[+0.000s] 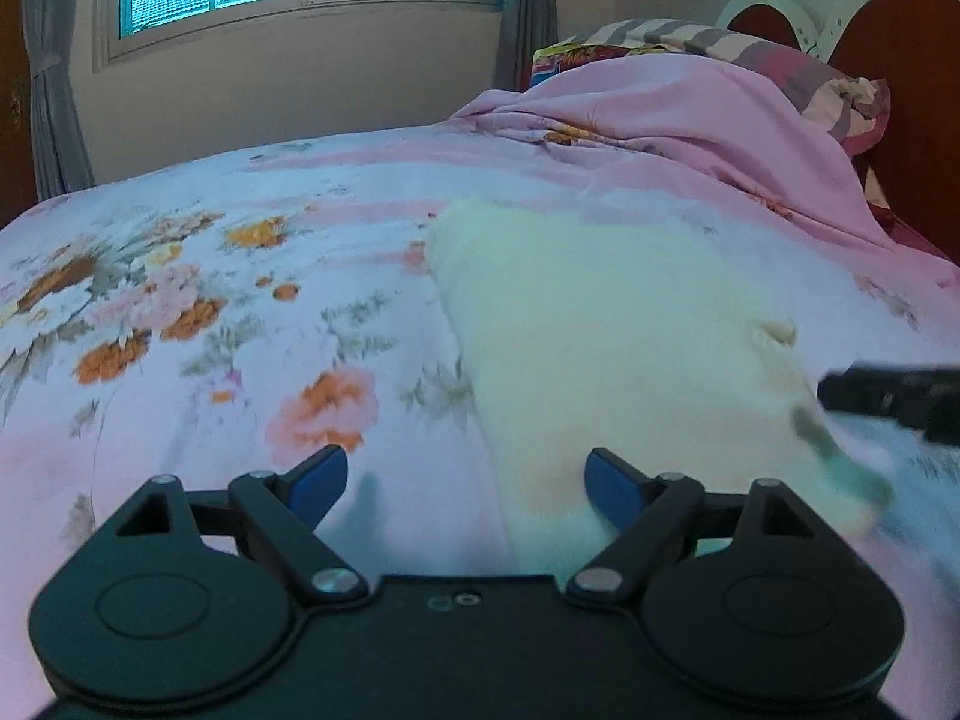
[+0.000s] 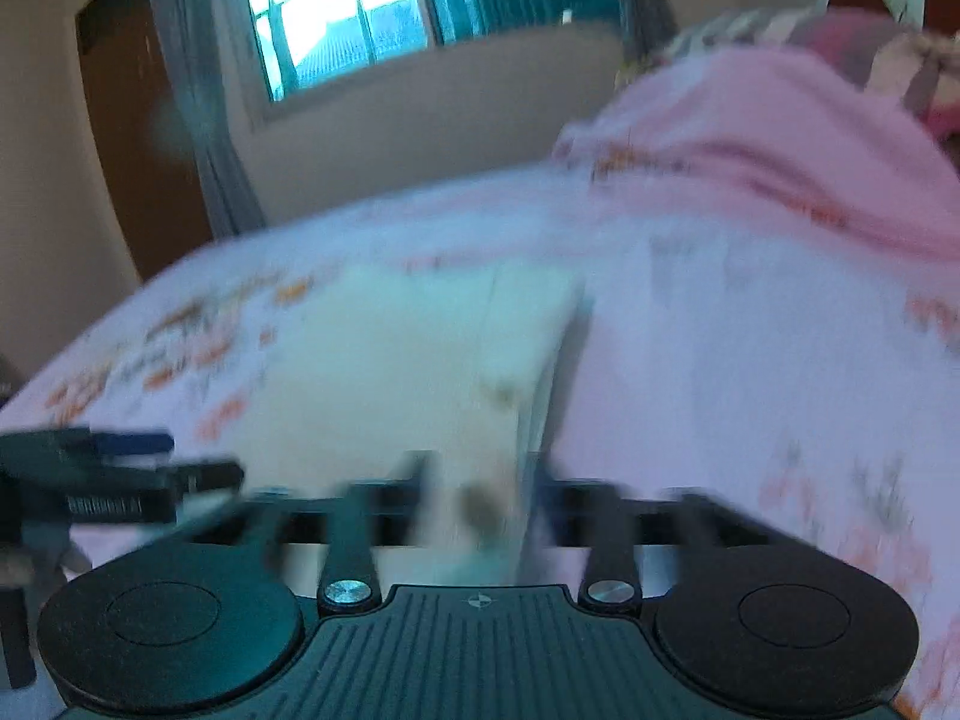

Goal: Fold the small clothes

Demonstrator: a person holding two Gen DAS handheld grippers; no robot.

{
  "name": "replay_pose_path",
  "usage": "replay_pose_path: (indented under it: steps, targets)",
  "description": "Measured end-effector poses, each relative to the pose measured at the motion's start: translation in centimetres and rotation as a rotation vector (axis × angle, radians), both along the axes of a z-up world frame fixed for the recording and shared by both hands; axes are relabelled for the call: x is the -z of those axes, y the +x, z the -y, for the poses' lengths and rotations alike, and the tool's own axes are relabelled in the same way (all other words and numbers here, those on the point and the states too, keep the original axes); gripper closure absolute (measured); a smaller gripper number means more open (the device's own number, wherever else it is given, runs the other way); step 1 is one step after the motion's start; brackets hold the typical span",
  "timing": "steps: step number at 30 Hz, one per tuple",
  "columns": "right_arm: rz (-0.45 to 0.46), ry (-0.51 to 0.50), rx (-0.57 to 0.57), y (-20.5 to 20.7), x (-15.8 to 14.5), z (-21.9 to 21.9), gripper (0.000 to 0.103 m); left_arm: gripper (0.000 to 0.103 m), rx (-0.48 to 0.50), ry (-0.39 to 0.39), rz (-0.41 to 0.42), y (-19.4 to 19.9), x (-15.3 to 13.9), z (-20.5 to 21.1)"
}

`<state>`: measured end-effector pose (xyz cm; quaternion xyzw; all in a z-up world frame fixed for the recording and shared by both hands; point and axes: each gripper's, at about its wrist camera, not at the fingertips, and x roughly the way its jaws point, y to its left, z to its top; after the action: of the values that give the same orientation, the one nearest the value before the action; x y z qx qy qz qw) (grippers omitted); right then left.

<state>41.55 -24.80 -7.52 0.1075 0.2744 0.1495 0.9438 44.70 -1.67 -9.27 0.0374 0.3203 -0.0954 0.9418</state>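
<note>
Left gripper [image 1: 467, 483] gapes, cloth [image 1: 600, 324] stretching far-right; right gripper [image 2: 480, 498], fingers apart, straddles its near edge, nearer.

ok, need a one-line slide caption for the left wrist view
Left tongs open above a cream garment lying on the floral bedspread, right tongs entering at the frame edge.

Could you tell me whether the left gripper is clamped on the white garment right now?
No, the left gripper stands wide open, and the white garment lies flat on the floral bedspread.
</note>
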Motion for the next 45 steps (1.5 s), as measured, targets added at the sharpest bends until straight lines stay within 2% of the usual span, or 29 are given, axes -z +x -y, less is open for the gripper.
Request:
replay_pose_path:
  steps: [2,4,6,8,10,12,13,15,18,21,23,26,30,32,36,37,38,40,45]
  targets:
    - [0.015,0.013,-0.022,1.2,-0.4,0.1,0.039,0.018,0.006,0.015,0.007,0.7,-0.2,0.2]
    - [0.025,-0.02,-0.013,2.2,-0.5,-0.1,0.04,0.018,0.007,0.036,0.019,1.5,-0.5,0.5]
    - [0.081,-0.014,-0.029,2.7,-1.1,0.0,0.04,0.018,0.019,0.037,0.045,2.2,-1.0,0.7]
    - [0.095,-0.042,-0.035,3.7,-1.3,-0.4,0.04,0.018,0.018,0.045,0.047,3.1,-1.0,1.0]
    - [0.047,-0.061,-0.036,5.4,-0.2,-0.9,0.04,0.017,0.009,0.043,0.029,4.2,-0.3,1.3]
    - [-0.094,-0.137,-0.04,7.9,2.4,-2.1,0.04,0.016,0.013,0.053,-0.012,5.2,1.0,1.5]
    - [-0.117,-0.118,-0.048,8.2,3.4,-2.0,0.04,0.016,0.015,0.057,-0.018,5.3,1.3,1.6]
    - [-0.097,-0.077,-0.041,7.7,3.1,-1.3,0.04,0.016,0.025,0.066,0.005,4.9,0.9,1.5]
    - [0.022,-0.052,-0.016,6.8,1.5,-0.4,0.041,0.016,0.029,0.063,0.066,5.2,0.1,1.2]
    - [0.038,-0.057,0.011,8.4,0.7,-0.1,0.075,0.016,0.017,0.04,0.077,7.1,-0.5,1.5]
    - [0.022,-0.061,0.016,10.3,0.6,-0.1,0.076,0.016,0.003,0.046,0.095,8.8,-0.7,1.9]
    - [-0.018,-0.078,0.018,13.5,1.1,-0.1,0.076,0.016,-0.013,0.007,0.073,11.9,-1.0,1.8]
    - [-0.076,-0.142,0.004,16.9,3.2,-0.3,0.075,0.013,0.006,0.051,-0.011,15.8,0.6,2.6]
    - [-0.084,-0.122,-0.006,17.2,3.6,0.5,0.074,0.009,0.005,0.044,-0.018,16.2,1.1,2.4]
    - [-0.064,-0.029,0.009,14.8,2.5,2.5,0.072,0.011,0.007,-0.082,-0.03,13.9,-0.1,0.4]
    - [-0.067,0.006,0.002,13.8,2.1,3.0,0.067,0.011,0.018,-0.118,-0.035,12.9,-0.4,-0.2]
    - [-0.075,0.044,-0.003,12.7,1.9,3.6,0.052,0.011,0.028,-0.154,-0.04,11.6,-0.5,-0.8]
    - [-0.085,0.148,-0.032,10.4,1.9,5.0,0.04,0.012,0.075,-0.242,-0.07,9.3,-0.4,-2.1]
    - [-0.214,0.358,-0.09,8.0,3.2,7.0,0.04,0.014,0.167,-0.488,-0.222,7.2,2.1,-5.2]
